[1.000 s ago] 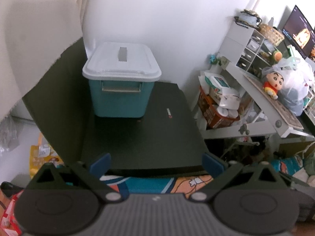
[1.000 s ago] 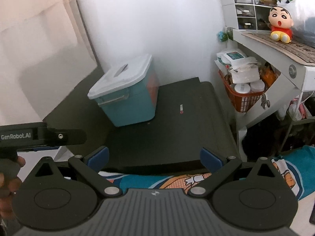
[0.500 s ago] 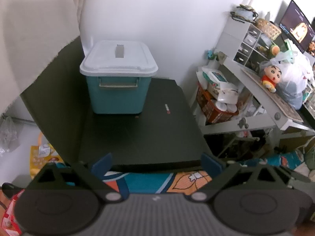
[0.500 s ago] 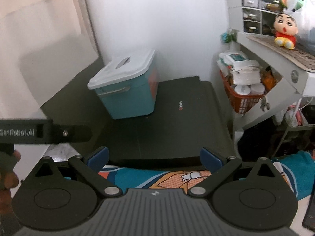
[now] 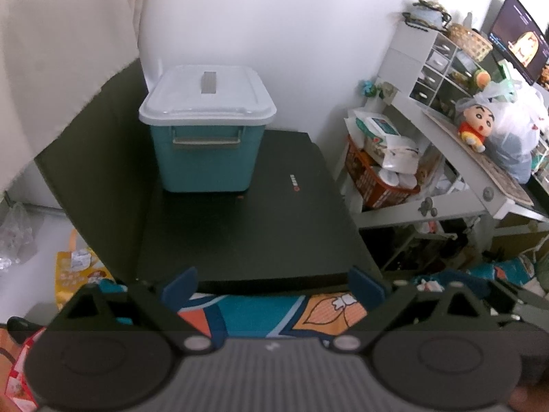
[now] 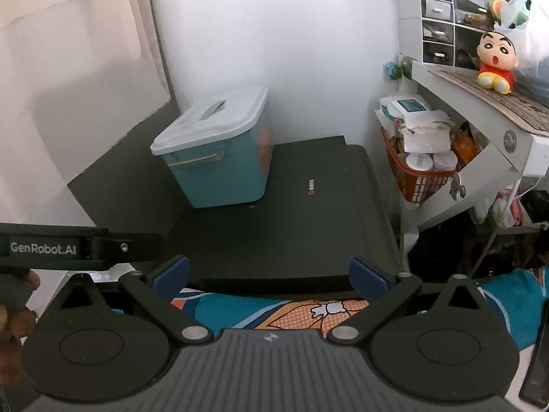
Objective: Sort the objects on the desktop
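On black tabletop point(image 5: 260, 226), lidded teal bin point(image 5: 206, 151)

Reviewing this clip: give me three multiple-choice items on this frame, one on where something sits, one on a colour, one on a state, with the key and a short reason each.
1. Where does the storage box stand?
A. on the black table, towards its far left by the wall
B. in the orange basket
C. on the white shelf

2. What colour is the box's body?
A. red
B. teal
C. yellow

3. How is the box's lid?
A. off, lying beside the box
B. propped half open
C. on, closing the box

Key: 1 A, its base rests on the black surface near the wall. 2 B, the walls under the pale lid are teal. 3 C, the lid sits flat over the rim.
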